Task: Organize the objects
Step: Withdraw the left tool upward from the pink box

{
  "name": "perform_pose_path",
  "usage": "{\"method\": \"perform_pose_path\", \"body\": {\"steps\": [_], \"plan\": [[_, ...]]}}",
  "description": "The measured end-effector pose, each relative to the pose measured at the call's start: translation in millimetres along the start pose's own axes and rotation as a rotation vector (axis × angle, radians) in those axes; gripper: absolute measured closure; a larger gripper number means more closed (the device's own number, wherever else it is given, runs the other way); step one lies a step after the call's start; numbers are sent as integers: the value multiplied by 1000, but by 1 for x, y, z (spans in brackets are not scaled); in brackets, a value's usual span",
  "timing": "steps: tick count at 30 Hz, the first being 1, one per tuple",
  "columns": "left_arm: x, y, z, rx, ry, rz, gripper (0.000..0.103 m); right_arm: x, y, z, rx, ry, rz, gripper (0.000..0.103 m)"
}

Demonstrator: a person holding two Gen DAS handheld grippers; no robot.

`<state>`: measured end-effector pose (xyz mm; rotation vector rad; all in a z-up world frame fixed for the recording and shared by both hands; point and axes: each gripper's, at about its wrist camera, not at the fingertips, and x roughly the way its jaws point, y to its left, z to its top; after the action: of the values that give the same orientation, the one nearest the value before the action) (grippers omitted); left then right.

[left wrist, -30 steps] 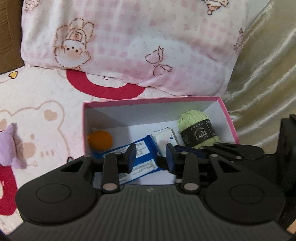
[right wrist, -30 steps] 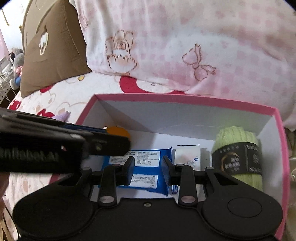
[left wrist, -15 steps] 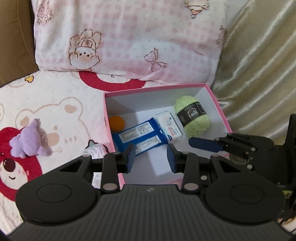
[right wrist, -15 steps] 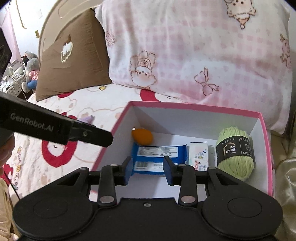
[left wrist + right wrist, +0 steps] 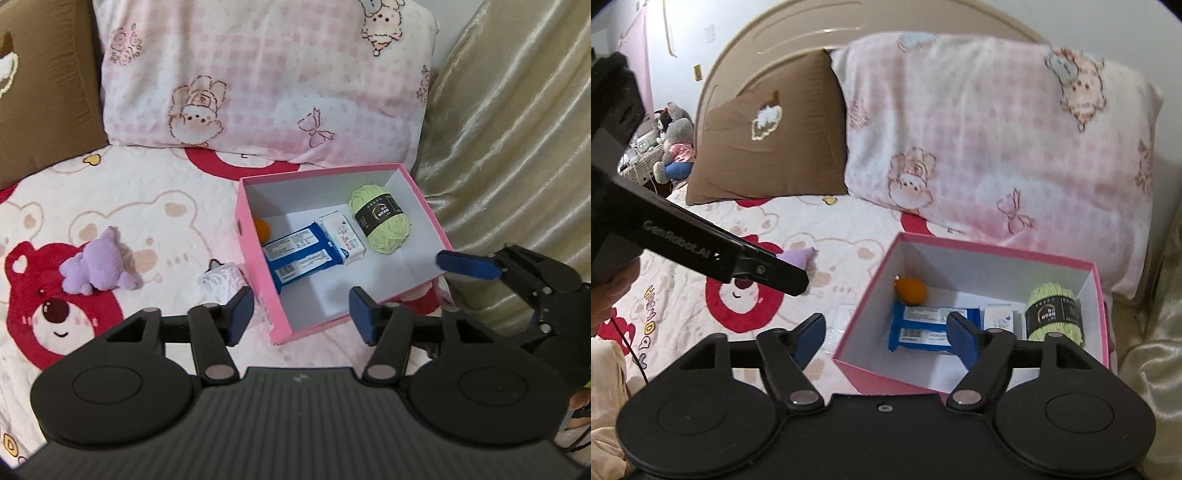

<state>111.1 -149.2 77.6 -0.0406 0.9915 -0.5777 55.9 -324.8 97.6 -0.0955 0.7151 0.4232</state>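
Note:
A pink box (image 5: 317, 172) (image 5: 993, 249) with a white inside lies on the bear-print bedspread. In it are a green yarn ball (image 5: 380, 225) (image 5: 1052, 315), a blue wipes pack (image 5: 303, 258) (image 5: 923, 328), a white tissue pack (image 5: 341, 234) (image 5: 997, 317) and an orange ball (image 5: 263, 229) (image 5: 910, 290). Outside it, to the left, lie a purple plush toy (image 5: 98, 266) (image 5: 799, 256) and a small white packet (image 5: 219, 282) (image 5: 844, 321). My left gripper (image 5: 301, 317) hangs above the box's near left corner, its jaws opening and empty. My right gripper (image 5: 886, 338) hovers over the near edge, jaws opening wide, nothing between them.
A pink checked pillow (image 5: 258, 85) leans behind the box and a brown pillow (image 5: 768, 136) stands left of it. A shiny golden cover (image 5: 517, 147) rises on the right. Stuffed toys (image 5: 674, 147) sit beyond the bed's far left.
Both grippers have drawn back and up from inside the box, so more of the bed shows. Their jaws, narrow before, have spread apart, the right wider than the left.

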Motion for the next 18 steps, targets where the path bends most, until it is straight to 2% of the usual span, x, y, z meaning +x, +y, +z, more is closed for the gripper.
{"method": "perform_pose_path", "body": {"steps": [4, 8, 13, 18], "plan": [[-10, 7, -9, 5, 5, 5, 41, -12, 16, -4, -15, -37, -29, 11], [-19, 18, -15, -8, 12, -9, 37, -16, 25, -3, -2, -32, -39, 10], [-32, 30, -24, -7, -10, -19, 27, -21, 41, 0, -21, -28, -45, 10], [-38, 49, -35, -26, -29, -33, 19, -22, 58, -2, -31, -43, -11, 10]]}}
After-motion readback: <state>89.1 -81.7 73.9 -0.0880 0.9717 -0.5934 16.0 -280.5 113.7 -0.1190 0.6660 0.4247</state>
